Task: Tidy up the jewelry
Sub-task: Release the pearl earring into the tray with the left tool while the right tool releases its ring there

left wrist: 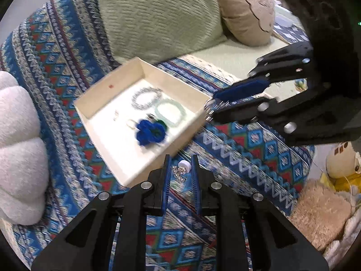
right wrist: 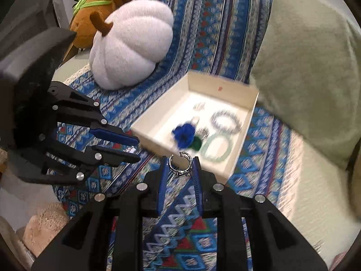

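Right tool (right wrist: 180, 166) is pinching a silver ring (right wrist: 180, 164) near the box (right wrist: 234, 169), likely for dropping inside. Left tool (left wrist: 180, 169) is gaping narrowly over beads (left wrist: 178, 172), holding nothing.

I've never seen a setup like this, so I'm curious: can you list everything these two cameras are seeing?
Box: one, cream, open, on the patterned throw.
Bracelets: two, one grey-white beaded, one pale green, inside the box.
Fabric flower: one, blue with green, inside the box.
Silver ring: one, between the right gripper's fingers.
Small silver piece with white disc: one, between the left gripper's fingers.
Throw: one, blue patterned.
Pumpkin cushion: one, white.
Green cushion: one.
Brown plush: one.
Left gripper, right gripper: black, blue pads.
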Motion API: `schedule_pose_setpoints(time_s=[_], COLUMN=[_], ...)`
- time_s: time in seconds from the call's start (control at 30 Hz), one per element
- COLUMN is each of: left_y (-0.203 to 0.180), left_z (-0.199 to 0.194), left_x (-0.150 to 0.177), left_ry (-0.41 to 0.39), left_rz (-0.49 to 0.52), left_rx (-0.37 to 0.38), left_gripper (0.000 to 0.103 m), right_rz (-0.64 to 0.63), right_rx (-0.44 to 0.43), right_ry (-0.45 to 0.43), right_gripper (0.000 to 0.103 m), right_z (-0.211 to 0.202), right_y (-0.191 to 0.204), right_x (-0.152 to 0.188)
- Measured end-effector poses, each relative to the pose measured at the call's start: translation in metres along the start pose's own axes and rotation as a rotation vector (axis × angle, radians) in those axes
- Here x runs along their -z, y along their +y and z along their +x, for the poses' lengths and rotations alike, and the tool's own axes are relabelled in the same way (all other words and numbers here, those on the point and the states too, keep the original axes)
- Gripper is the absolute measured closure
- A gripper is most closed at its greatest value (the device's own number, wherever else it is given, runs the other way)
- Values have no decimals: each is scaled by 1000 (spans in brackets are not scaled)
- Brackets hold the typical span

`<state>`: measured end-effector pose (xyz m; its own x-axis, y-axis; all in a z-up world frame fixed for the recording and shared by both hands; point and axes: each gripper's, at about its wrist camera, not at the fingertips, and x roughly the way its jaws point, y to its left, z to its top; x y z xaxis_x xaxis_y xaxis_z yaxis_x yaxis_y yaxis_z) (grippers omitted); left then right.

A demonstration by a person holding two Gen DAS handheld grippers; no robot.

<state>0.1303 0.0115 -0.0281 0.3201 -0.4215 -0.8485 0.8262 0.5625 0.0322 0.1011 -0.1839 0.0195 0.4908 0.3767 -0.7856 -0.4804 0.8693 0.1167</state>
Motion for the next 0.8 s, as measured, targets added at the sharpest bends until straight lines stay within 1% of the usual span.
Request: schedule_pose_setpoints(time_s=[0.1, 0.17, 0.27, 0.4, 0.6, 0.8], left_y=[17, 26, 40, 56, 70, 80], left_z=[2, 7, 19, 39, 67, 90], left_x=[-13, -21, -30, -40, -41, -37], left_ry=[-5, 1, 12, 43, 77, 104], left_rz=[-11, -26, -41, -50, -79, -109], left_rx=[-39, -50, -59, -72, -66, -57], left_gripper=[85, 85, 85, 85, 85, 85], right_rz=[-14, -22, -18, 13, 39, 77], right_rx=[23, 33, 32, 15, 25, 28], right_ry=[-17, -21, -18, 7, 61, 90], right_gripper=[80, 80, 80, 80, 80, 80], right_z=[-4, -1, 10, 39, 83, 113], right_y=[-10, -17, -30, -47, -60, -70], right_x=[-18, -30, -45, -60, -63, -59])
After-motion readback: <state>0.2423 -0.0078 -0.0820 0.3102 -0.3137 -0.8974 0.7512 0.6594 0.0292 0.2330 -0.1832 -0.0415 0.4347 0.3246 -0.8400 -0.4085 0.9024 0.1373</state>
